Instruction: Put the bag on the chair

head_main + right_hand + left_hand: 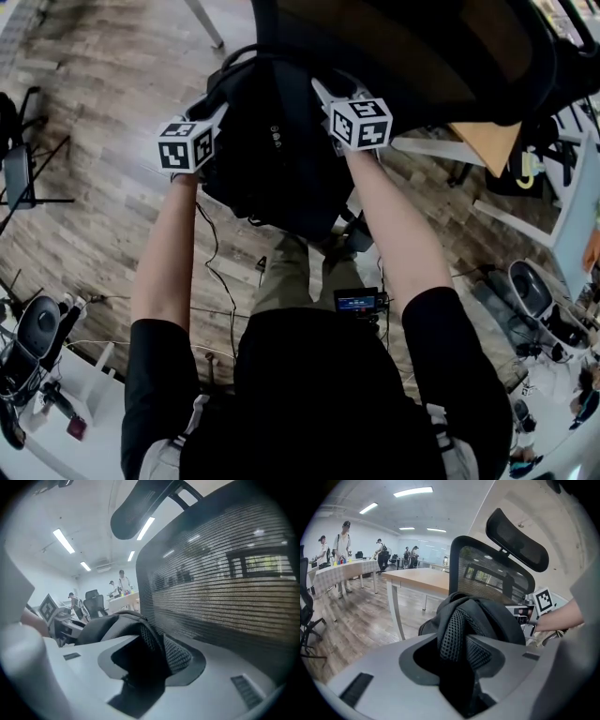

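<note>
A black backpack [272, 141] rests on the seat of a black mesh office chair [422, 56], against the chair's back [487, 576]. My left gripper [217, 112] is at the bag's left side and my right gripper [323, 94] is at its right side. In the left gripper view a mesh shoulder strap [457, 630] lies between the jaws of my left gripper [454, 653], with a dark gap beside it. In the right gripper view my right gripper [150, 660] stands the same way, with a mesh strap [152, 641] loose between its jaws, close to the chair back [225, 583].
A wooden desk [419, 578] stands just behind the chair. Black stands [19, 169] and gear [37, 328] sit at the left, more equipment [534, 291] at the right, and cables [216, 272] run over the plank floor. Several people [342, 541] stand at a far table.
</note>
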A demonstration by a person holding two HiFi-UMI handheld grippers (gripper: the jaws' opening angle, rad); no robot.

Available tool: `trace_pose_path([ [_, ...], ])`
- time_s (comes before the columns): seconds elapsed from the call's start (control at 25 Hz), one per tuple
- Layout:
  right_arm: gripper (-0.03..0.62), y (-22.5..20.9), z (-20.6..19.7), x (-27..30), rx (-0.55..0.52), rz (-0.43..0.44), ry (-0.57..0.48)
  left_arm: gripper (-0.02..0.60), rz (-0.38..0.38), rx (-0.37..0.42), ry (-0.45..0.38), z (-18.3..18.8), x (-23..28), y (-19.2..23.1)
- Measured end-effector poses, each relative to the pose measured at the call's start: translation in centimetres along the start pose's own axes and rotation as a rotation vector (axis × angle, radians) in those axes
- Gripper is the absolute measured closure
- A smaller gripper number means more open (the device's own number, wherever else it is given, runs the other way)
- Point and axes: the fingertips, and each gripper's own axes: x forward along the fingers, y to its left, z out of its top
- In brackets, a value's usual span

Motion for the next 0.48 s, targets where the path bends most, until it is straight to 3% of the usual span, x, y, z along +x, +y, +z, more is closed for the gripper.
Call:
trace_pose_path([
  [0.28, 0.411, -0.5, -0.3, -1.0, -0.001, 0.006, 0.002, 0.403, 0.035, 0.026, -0.027, -0.1, -0.8, 0.1],
  [0.48, 0.445, -0.6, 1.0, -4.8, -0.019, -0.021, -0.045, 0.424, 0.103, -0.026, -0.169, 1.6, -4.7, 0.2],
])
